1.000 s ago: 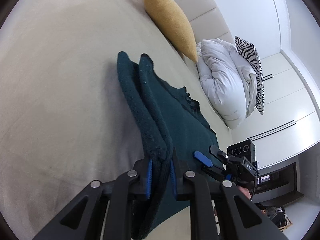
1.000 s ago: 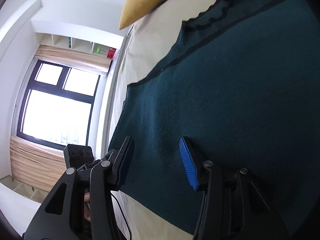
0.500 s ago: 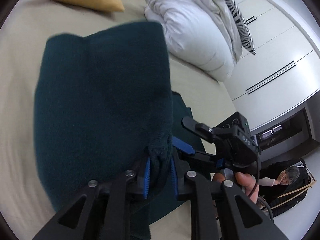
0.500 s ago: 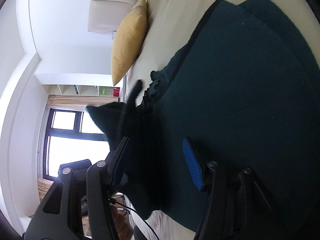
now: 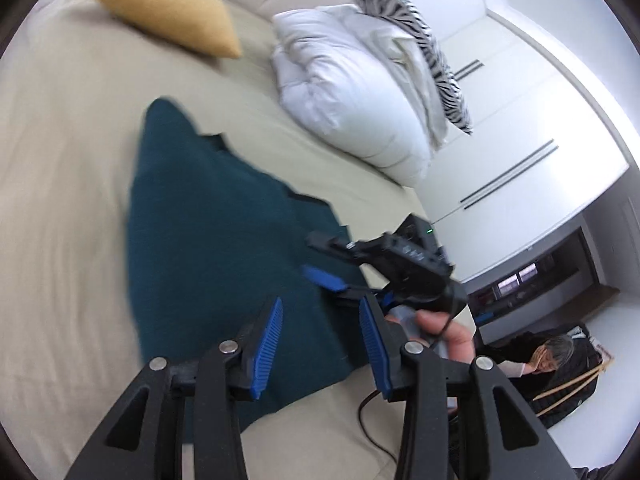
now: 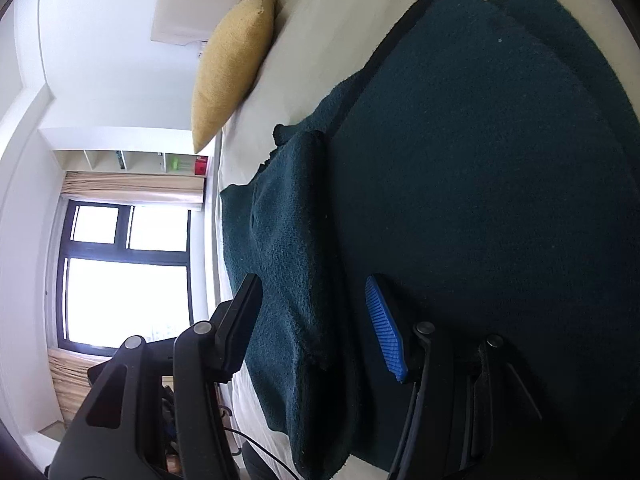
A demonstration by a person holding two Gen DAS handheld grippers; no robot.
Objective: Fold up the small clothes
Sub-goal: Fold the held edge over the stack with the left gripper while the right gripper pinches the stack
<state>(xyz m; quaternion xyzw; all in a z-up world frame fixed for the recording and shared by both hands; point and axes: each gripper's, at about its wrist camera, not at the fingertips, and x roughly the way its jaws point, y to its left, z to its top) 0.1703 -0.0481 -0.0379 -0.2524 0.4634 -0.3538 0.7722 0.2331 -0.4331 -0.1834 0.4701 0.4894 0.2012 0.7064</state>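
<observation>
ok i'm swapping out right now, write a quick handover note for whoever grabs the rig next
Left claw: open, holding nothing, above the near end of the teal garment.
Right claw: open, holding nothing, low over the folded-over flap.
Garment lies on the beige bed, one side laid over the middle.
Done: first side fold.
Left: probably the other side, then fold it up lengthwise.

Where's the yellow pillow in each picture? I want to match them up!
Left wrist view: the yellow pillow is at the top left, lying on the beige bed by the headboard.
Right wrist view: it is at the top, left of the middle, standing on end since that picture is turned sideways.
Shared landmark: the dark teal garment spread on the bed shows in both views.
</observation>
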